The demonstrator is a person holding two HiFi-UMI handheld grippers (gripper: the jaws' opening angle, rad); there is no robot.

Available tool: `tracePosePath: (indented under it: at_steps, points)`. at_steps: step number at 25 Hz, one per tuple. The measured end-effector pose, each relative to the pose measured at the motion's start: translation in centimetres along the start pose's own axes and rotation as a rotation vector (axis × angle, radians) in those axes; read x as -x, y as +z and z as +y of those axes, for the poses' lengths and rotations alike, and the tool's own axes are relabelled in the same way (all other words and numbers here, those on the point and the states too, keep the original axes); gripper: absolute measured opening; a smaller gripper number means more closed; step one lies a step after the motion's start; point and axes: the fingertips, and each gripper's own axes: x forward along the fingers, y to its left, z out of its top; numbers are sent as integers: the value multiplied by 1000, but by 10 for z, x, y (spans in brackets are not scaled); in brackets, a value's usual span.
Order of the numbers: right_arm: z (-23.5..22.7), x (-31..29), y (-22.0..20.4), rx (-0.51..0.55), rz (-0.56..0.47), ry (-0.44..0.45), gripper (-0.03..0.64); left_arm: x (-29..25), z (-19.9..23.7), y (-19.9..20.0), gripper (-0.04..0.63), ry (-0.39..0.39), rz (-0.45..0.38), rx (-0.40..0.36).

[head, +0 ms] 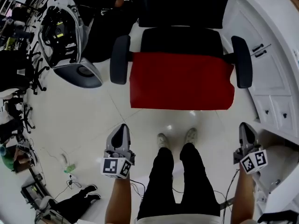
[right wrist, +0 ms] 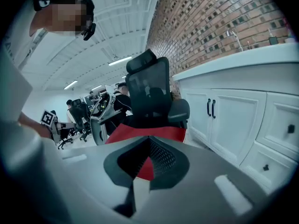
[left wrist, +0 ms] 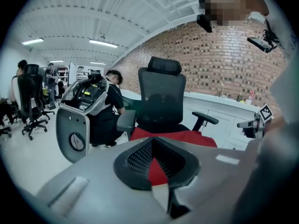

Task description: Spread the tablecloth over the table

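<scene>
Red tablecloth (head: 182, 80) is lying flat on the seat of the office chair (head: 181, 40) just ahead of the feet. The left hand-held gripper (head: 121, 133) and right hand-held gripper (head: 246, 130) hang low at the person's sides, well short of it, jaws pressed together on nothing. I'd open both, reach for the two near corners at once and pinch right at the hem so it lifts evenly. I can't see a worktop in any view though.

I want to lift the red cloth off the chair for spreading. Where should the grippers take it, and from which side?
Probably the two near corners of the red cloth, coming from the front, where the person stands. That edge drapes free over the seat front, while the armrests block both sides.
</scene>
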Motion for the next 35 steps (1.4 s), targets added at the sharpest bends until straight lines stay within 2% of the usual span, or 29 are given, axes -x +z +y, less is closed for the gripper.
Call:
tracePosePath:
  at_steps: [4,7,13,18,20,25,28,33,35]
  points:
    - [-20,-20,-48,-10,46,-20,6,-33,11,-53,6,-36,58,-5]
    - [-34,-34,-80,-24,63,-45,6,-59,28,-91,6,-50,84,33]
    - [-34,-72,-141,-35,130,-43,6,-96,71,-167,31,-4,165,42]
    - [-16,-95,-162,8,185,21,6,-112,101,-225,160,-7,258,96]
    - [-12,-99,-167,25,201,36,6,-116,109,-242,179,-27,283,137]
    - [3,-104,-176,57,229,60,6,-127,127,-260,239,-102,293,230]
    - [10,-106,-183,67,249,72,6,-132,135,-259,240,-140,285,259]
    - [20,-104,-198,70,265,82,6,-141,127,-254,239,-216,272,252]
    - [22,-101,-200,69,265,76,6,-140,126,-249,181,-201,261,230]
